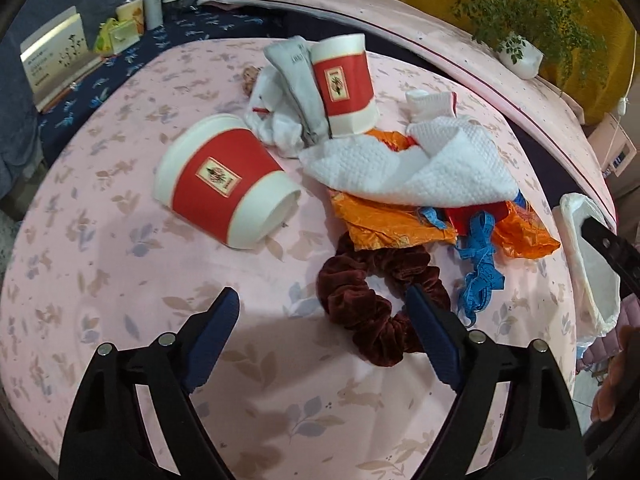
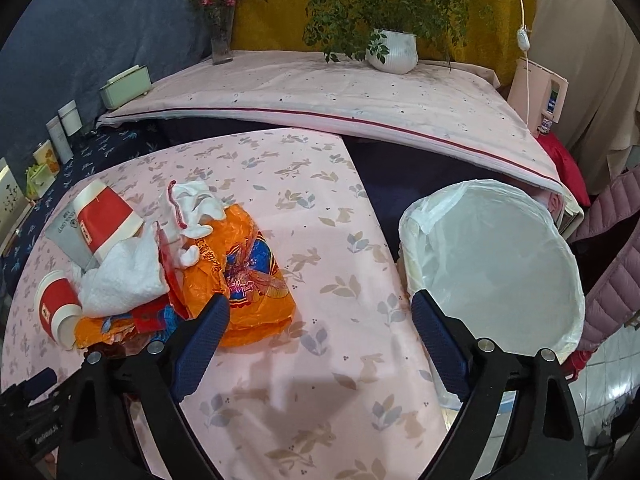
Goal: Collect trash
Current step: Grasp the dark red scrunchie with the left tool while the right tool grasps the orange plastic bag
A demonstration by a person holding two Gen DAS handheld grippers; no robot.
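Note:
A pile of trash lies on the pink bedsheet (image 1: 120, 280). It holds a red-and-white paper cup on its side (image 1: 224, 180), a second cup upside down (image 1: 344, 84), white paper towel (image 1: 420, 160), an orange plastic bag (image 1: 384, 224), blue tape measure (image 1: 480, 268) and a dark red scrunchie (image 1: 372, 300). My left gripper (image 1: 320, 308) is open and empty, its right finger over the scrunchie. My right gripper (image 2: 320, 316) is open and empty, between the orange bag (image 2: 248, 280) and a white-lined trash bin (image 2: 492, 264).
A folded pink quilt (image 2: 320, 96) lies behind, with a potted plant (image 2: 392, 52) and a flower vase (image 2: 222, 40) on it. Bottles and boxes (image 1: 152, 0) line the left edge. Grey socks (image 1: 296, 76) lie by the cups. The bin also shows in the left wrist view (image 1: 588, 264).

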